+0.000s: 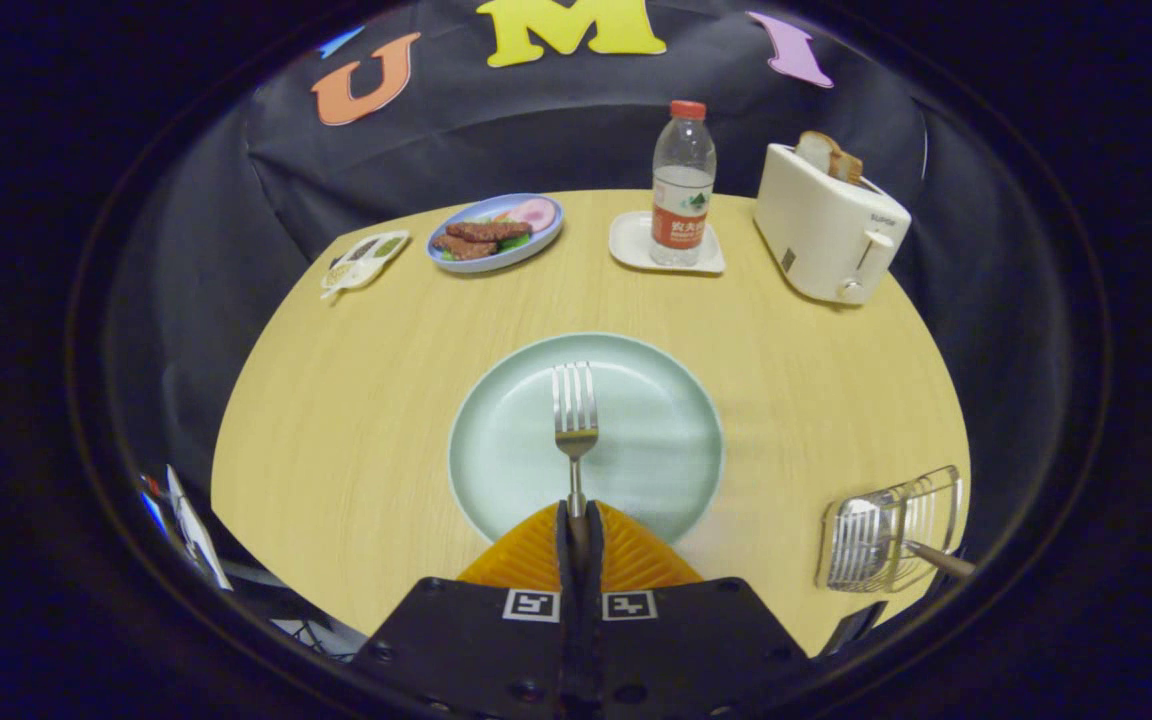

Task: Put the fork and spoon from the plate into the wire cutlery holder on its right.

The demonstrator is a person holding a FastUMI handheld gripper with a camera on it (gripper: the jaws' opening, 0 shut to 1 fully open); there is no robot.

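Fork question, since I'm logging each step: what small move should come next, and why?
Probably lift the fork off the pale green plate and carry it right toward the wire holder. The gripper is shut on the fork's handle, tines pointing ahead over the plate, and the holder, already holding a handle, stands right of the plate.

pale green plate [656, 450], silver fork [574, 410]

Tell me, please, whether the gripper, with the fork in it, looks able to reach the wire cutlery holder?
Probably yes: the gripper is shut on the fork, and bare table lies between the plate and the wire cutlery holder.
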